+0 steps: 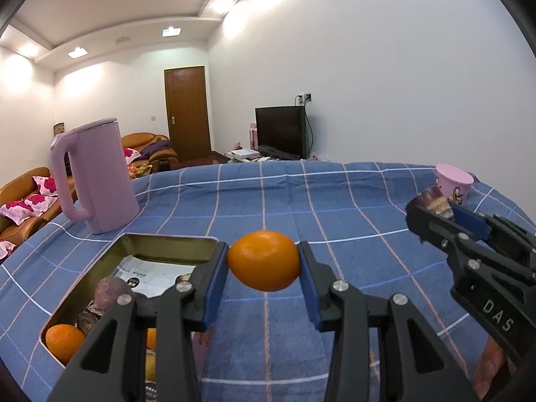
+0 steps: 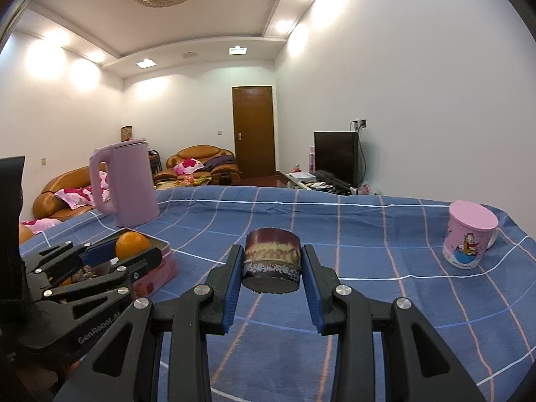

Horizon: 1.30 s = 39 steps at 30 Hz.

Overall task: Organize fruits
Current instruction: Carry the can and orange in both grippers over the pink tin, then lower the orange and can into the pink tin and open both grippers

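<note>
Seen only from the left wrist: inside of the open tin at lower left, with an orange, dark fruit and paper in it. Seen only from the right wrist: whole pink cup at right. Left gripper clamped on an orange, held clear above the blue checked cloth, just right of the tin. Right gripper pinching a dark purple cut fruit, raised, tilted slightly down. Farther back, upper left, a pink kettle.
</note>
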Motion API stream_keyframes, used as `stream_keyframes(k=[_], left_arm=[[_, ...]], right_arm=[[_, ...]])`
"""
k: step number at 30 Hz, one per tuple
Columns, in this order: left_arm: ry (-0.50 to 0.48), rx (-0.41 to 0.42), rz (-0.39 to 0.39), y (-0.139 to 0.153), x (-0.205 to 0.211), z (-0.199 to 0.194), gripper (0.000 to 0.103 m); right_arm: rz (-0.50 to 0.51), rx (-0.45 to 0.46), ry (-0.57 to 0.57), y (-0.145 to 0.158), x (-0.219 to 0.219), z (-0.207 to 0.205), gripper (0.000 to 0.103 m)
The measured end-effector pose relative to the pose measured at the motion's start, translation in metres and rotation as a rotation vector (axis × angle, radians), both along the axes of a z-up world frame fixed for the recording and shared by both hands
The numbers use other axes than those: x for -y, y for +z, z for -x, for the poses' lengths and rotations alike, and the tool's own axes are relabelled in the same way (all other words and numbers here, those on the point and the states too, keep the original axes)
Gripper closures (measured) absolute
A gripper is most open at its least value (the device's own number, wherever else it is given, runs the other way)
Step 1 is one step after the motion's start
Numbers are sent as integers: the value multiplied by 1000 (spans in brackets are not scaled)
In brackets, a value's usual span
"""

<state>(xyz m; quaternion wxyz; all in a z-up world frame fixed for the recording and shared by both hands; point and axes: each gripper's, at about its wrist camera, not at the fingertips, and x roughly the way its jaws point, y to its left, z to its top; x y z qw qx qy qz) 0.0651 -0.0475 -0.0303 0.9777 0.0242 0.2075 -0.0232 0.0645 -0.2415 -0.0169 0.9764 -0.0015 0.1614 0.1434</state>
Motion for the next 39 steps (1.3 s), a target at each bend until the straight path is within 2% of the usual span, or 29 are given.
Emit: stream_keyframes(k=[25, 39], left_arm=[[121, -23, -5, 12, -63, 28, 60], [201, -60, -4, 7, -101, 31, 60]], right_arm=[[2, -13, 178, 11, -75, -4, 66], [33, -4, 269, 22, -117, -7, 66]])
